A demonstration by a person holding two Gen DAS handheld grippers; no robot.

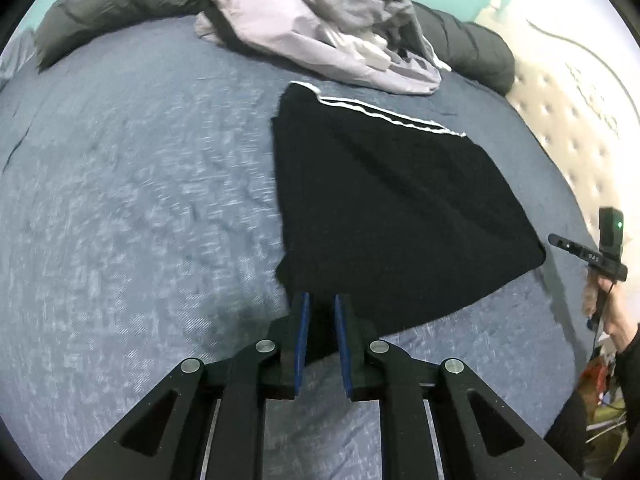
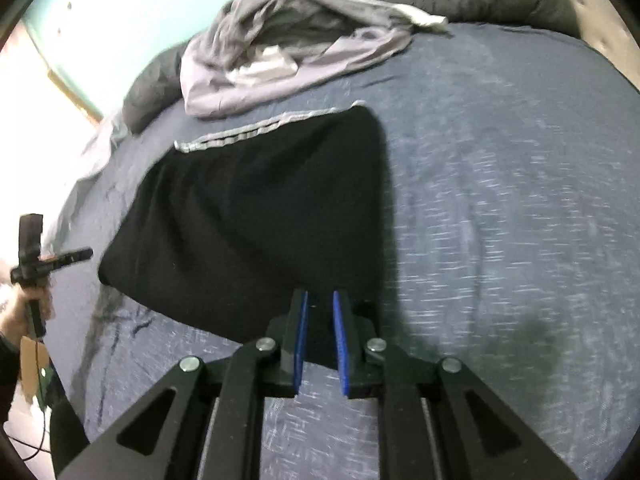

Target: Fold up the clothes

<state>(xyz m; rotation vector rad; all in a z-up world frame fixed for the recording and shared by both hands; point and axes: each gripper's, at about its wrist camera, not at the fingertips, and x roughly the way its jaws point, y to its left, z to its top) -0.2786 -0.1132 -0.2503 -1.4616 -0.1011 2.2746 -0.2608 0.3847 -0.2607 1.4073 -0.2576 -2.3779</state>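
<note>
**Both grippers parted over the near corners of a flat black garment**

Left gripper [image 1: 322, 312]: blue pads parted, nothing pinched between them. Just ahead of its tips lies the near-left corner of the black garment with white side stripes [image 1: 384, 208]. Right gripper [image 2: 320, 310]: pads likewise apart and holding nothing, with the garment's near-right corner beneath and just ahead of its tips. Whether either gripper touches the cloth I cannot tell.

The garment lies smooth and flat, a neat four-sided shape, striped edge on the side away from both grippers. Judgement: one gripper at each near corner suits either taking hold for a fold or having let go after one; these views fit both. The tidy outline suggests it may already be doubled over, but layers cannot be counted.

Beyond the garment's far edge sits a rumpled heap of grey and lilac clothes [image 1: 320, 24], unfolded, close to the stripes but apart from them.

Surface: a bed with a blue-grey mottled cover [image 1: 140, 200], soft and slightly creased. Dark pillows [image 1: 112, 4] line its far side. A tufted headboard [image 1: 568, 136] stands off to the left gripper's right; the wall behind is teal.
</note>
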